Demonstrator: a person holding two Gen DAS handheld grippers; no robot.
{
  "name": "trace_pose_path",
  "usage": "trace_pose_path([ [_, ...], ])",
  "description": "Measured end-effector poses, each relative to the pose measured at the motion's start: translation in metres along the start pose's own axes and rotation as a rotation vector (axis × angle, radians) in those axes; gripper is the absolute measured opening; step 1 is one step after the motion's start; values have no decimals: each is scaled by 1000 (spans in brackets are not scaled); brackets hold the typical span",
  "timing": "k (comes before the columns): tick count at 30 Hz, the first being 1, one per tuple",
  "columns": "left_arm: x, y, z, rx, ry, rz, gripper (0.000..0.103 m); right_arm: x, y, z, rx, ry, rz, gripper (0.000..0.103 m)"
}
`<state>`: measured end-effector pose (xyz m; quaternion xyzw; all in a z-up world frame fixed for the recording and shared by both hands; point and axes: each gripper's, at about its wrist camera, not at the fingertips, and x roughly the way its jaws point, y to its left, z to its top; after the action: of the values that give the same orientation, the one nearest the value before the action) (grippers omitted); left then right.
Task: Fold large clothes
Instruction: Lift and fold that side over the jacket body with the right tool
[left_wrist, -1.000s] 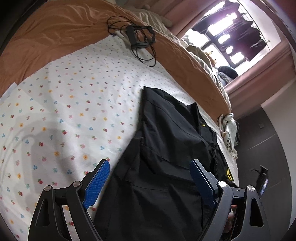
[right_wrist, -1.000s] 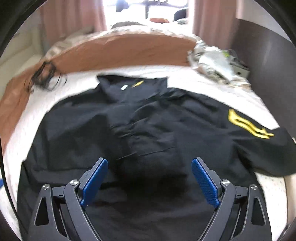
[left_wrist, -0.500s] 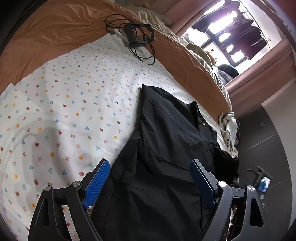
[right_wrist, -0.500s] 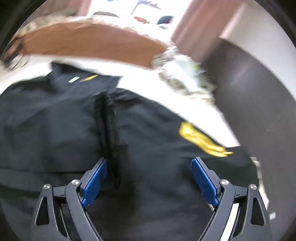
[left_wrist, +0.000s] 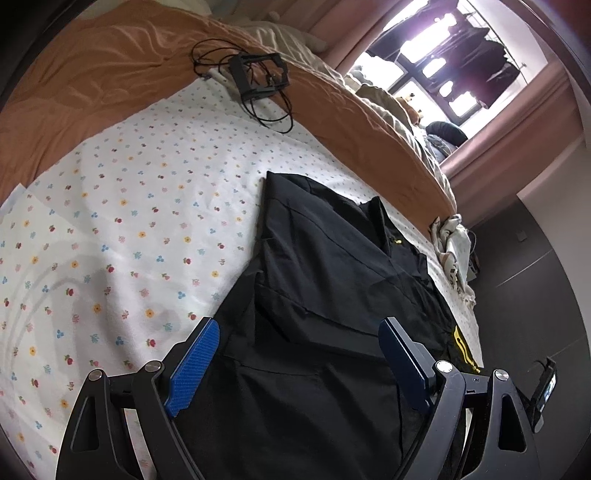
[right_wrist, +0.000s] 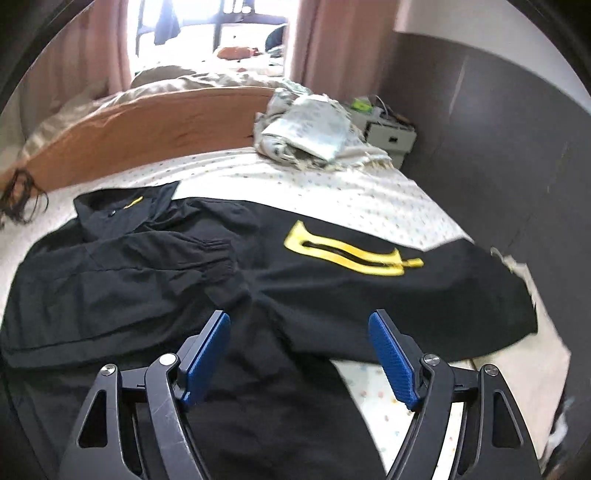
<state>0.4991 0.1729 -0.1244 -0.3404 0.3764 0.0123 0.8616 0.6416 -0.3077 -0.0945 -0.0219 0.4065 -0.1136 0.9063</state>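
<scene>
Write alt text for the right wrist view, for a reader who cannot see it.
A black jacket with a yellow emblem on one sleeve lies spread on a floral bedsheet, one cuff folded across its middle. The right gripper hovers over it, closing, its blue pads gripping nothing. A crumpled pale cloth lies beyond, beside an orange blanket.

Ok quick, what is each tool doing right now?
Left tool: open, holding nothing, above the black jacket.
Right tool: closing, pads not gripping anything yet, jacket below.
</scene>
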Motion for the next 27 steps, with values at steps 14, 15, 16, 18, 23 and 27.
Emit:
trace_pose_path([
  [14, 35, -24, -24, 105, 48, 76, 78, 39, -151, -53, 295, 96, 76, 77],
  [15, 38, -23, -25, 104, 55, 86, 76, 45, -159, -57, 318, 104, 84, 77],
  [16, 42, -22, -26, 103, 59, 93, 76, 52, -166, -61, 340, 110, 92, 77],
  [18, 46, -21, -28, 103, 60, 105, 76, 60, -178, -65, 374, 108, 111, 77],
  [23, 52, -24, -30, 98, 47, 123, 76, 86, -194, -71, 466, 100, 172, 77],
  [27, 57, -31, -32, 109, 46, 127, 76, 102, -202, -74, 534, 88, 195, 77],
])
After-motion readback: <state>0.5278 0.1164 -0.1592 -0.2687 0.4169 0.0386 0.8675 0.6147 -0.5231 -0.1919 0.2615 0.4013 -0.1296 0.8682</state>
